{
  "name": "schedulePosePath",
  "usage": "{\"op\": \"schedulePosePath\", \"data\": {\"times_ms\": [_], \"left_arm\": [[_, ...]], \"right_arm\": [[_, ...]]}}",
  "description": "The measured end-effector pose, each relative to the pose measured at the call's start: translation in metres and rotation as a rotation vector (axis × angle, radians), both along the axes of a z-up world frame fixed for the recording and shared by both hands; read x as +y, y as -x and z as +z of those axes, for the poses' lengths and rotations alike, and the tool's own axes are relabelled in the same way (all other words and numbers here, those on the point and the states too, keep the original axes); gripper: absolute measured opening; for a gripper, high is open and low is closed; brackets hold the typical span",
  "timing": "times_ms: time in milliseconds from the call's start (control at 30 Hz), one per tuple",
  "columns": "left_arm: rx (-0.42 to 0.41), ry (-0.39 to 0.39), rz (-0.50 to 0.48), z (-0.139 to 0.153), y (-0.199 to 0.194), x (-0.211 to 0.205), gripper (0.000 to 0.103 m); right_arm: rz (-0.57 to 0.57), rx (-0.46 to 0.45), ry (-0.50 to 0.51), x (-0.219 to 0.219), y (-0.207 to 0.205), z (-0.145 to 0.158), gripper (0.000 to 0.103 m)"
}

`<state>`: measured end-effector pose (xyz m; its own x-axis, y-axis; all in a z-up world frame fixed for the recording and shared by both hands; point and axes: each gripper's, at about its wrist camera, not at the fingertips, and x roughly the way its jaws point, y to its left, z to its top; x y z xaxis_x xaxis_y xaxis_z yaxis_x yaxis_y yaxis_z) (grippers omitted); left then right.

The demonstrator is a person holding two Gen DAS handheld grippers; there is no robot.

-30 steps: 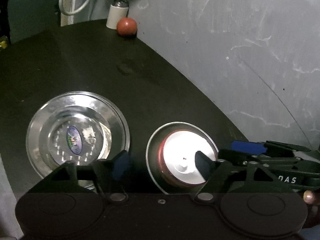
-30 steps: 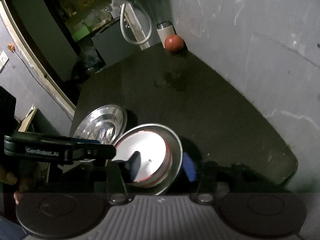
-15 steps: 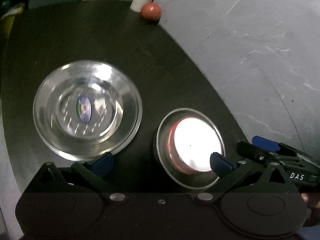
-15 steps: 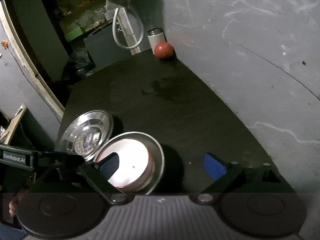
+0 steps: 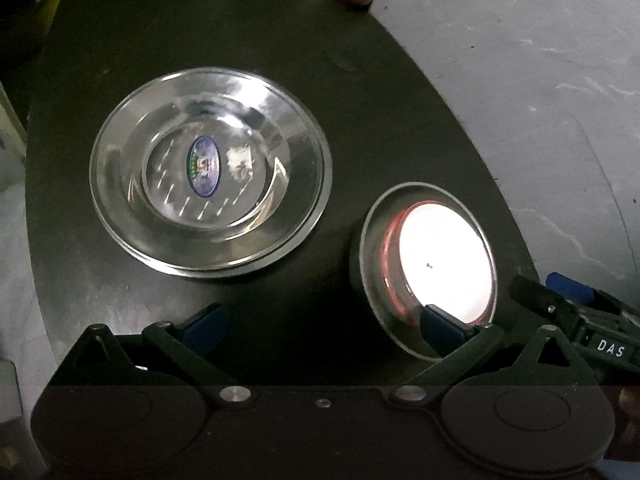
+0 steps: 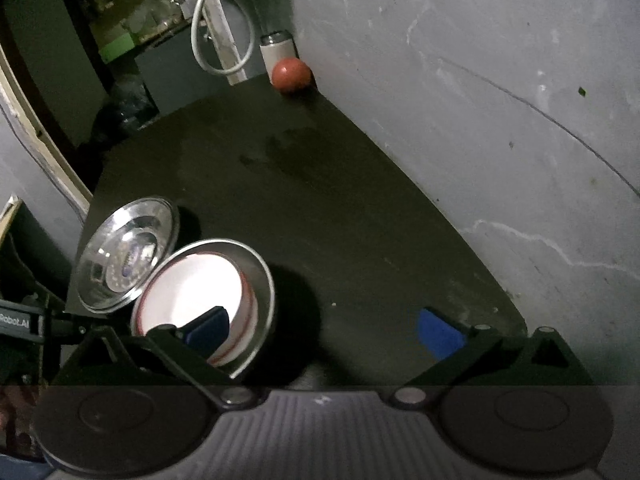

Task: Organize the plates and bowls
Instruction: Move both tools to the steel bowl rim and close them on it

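while both claws hung over the dark surface, i could see that neither of them had hold of anything. the left claw stood spread wide, with only bare surface between its blue pads. one pad showed in front of the near edge of the steel bowl, but whether it touched that edge i could not tell. the right claw was just finishing its opening, nothing between the pads; its left pad showed in front of the same bowl and its right pad was over empty surface.

the steel bowl sat on the surface near the grey wall. inside it was a smaller bowl, white within and with a red rim, nested upright. just beside it, to the left in the left wrist view, the wide steel plate lay flat with an oval sticker in its middle. in that view plate and bowl were close but apart.

far at the back corner, by the wall, a red ball rested against a small white container. a white hose hung in a loop behind them.
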<state>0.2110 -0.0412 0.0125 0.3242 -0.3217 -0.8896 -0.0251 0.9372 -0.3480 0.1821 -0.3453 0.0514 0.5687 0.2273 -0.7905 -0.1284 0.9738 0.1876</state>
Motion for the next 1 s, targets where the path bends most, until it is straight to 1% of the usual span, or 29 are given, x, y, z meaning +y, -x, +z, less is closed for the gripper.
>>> {"op": "schedulePosePath", "data": {"times_ms": [367, 667, 767, 833, 867, 933, 1000], "left_arm": [[0.036, -0.031, 0.027, -0.009, -0.004, -0.002, 0.102], [0.047, -0.033, 0.055, -0.017, -0.003, -0.005, 0.102], [0.039, -0.036, 0.059, -0.017, -0.002, -0.005, 0.102], [0.031, -0.040, 0.059, -0.017, 0.000, -0.005, 0.102], [0.025, -0.040, 0.060, -0.017, 0.000, -0.006, 0.100], [0.015, -0.040, 0.061, -0.015, 0.001, -0.005, 0.098], [0.008, -0.035, 0.062, -0.013, 0.001, -0.005, 0.096]], "right_arm": [[0.006, 0.033, 0.040, 0.002, -0.009, -0.009, 0.103], [0.034, 0.037, 0.074, 0.009, -0.019, -0.016, 0.101], [0.043, 0.044, 0.085, 0.011, -0.021, -0.018, 0.096], [0.051, 0.047, 0.081, 0.012, -0.022, -0.020, 0.090], [0.056, 0.050, 0.077, 0.013, -0.023, -0.020, 0.088], [0.069, 0.051, 0.067, 0.014, -0.024, -0.021, 0.081], [0.081, 0.054, 0.061, 0.016, -0.024, -0.021, 0.078]]}}
